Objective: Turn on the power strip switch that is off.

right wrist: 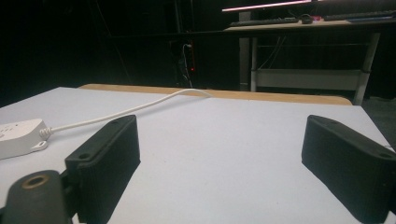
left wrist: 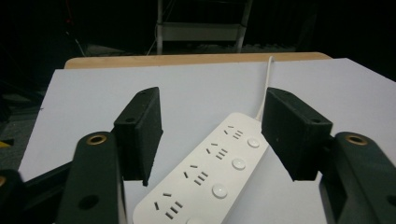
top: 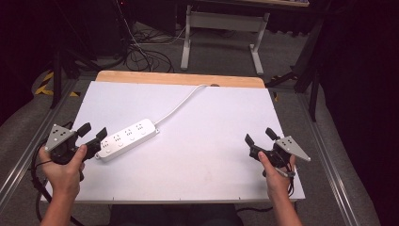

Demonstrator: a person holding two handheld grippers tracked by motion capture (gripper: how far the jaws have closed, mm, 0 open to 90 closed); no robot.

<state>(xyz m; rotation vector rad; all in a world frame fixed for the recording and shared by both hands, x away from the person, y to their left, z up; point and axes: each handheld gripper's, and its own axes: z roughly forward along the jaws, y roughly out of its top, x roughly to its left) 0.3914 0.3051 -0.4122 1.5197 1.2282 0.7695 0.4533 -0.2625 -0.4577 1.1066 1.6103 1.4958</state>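
Left tongs (top: 95, 133) gape at power strip (top: 127, 139) — low.

**Beyond the white table top**

A white-legged desk frame (top: 225, 28) stands on the grey carpet behind the table (top: 226, 155) (its wooden far edge exposed). Black cables (top: 141, 56) tangle on the floor at back left; yellow-black hazard tape (top: 44, 84) marks the left.

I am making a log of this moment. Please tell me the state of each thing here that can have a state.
Power strip: lying flat on the white table, sockets up, nothing plugged in.
Cord: runs to the table's far edge.
Left gripper: jaws open, at the strip's near end.
Right gripper: jaws open, holding nothing.
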